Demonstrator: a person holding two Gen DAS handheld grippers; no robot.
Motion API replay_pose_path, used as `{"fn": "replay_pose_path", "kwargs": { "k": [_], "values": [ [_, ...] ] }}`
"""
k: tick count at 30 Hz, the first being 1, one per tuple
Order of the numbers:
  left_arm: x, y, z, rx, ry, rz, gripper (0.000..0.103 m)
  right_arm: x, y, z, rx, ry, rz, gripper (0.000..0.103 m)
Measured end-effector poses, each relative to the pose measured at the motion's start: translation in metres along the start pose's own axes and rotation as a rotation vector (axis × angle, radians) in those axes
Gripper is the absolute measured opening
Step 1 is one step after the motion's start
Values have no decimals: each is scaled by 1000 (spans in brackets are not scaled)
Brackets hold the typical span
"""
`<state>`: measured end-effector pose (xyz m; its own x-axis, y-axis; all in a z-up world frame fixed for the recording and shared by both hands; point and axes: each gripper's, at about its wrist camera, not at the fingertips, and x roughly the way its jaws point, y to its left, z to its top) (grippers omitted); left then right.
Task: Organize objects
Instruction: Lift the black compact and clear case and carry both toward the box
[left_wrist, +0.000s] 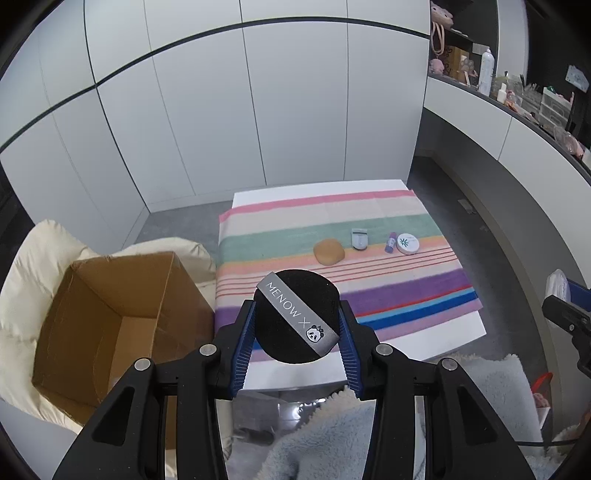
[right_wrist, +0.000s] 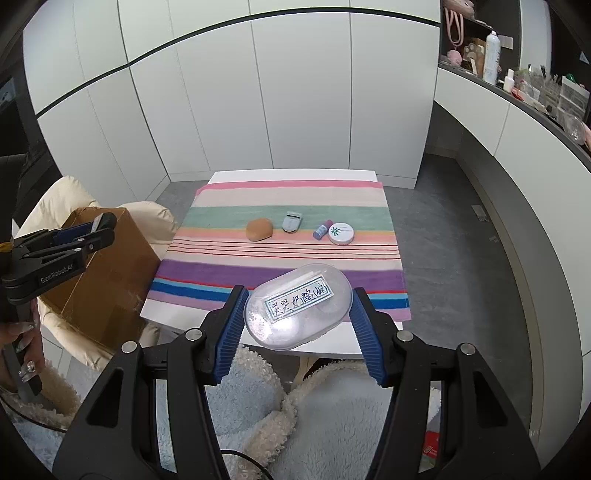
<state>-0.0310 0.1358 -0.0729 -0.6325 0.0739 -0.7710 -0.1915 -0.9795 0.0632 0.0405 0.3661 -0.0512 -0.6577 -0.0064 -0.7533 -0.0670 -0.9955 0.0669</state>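
Observation:
My left gripper (left_wrist: 297, 317) is shut on a round black powder puff (left_wrist: 284, 332) with a grey MENOW X ribbon, held above the near left of the striped cloth (left_wrist: 332, 221). My right gripper (right_wrist: 297, 308) is shut on a clear oval plastic case (right_wrist: 295, 306) with a handwritten label, held over the cloth's near edge (right_wrist: 280, 273). On the cloth lie a tan sponge (left_wrist: 328, 252) (right_wrist: 259, 229), a grey-blue eyelash curler (left_wrist: 359, 239) (right_wrist: 292, 222), a small purple tube (left_wrist: 390, 242) (right_wrist: 322, 229) and a round white compact (left_wrist: 407, 244) (right_wrist: 341, 233).
An open cardboard box (left_wrist: 110, 325) (right_wrist: 107, 280) sits on a cream cushion (left_wrist: 33, 258) left of the white table (left_wrist: 424, 347). White cabinet doors (left_wrist: 258, 110) stand behind. A cluttered shelf (left_wrist: 517, 92) runs along the right. Fluffy blue fabric (right_wrist: 332, 424) lies below the grippers.

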Motion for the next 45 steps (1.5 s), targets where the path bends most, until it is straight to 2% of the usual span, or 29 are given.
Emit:
{"fn": "replay_pose_path", "kwargs": {
  "k": [3,9,26,37,45],
  "values": [
    [1,1,-3,-3,7,2,43,0,8,1,-27,-5,-15,59],
    [1,12,-9,-25,22,8,43,4,24,3,-56,-3,19,59],
    [-7,74,-33,-144,55,67,43,19,88,8,-159,14,109,59],
    [-23,129,-61,-234,64,143,43,27,143,5,-248,26,200,59],
    [-42,177,-92,-329,73,223,43,34,206,2,-355,35,298,59]
  ]
}}
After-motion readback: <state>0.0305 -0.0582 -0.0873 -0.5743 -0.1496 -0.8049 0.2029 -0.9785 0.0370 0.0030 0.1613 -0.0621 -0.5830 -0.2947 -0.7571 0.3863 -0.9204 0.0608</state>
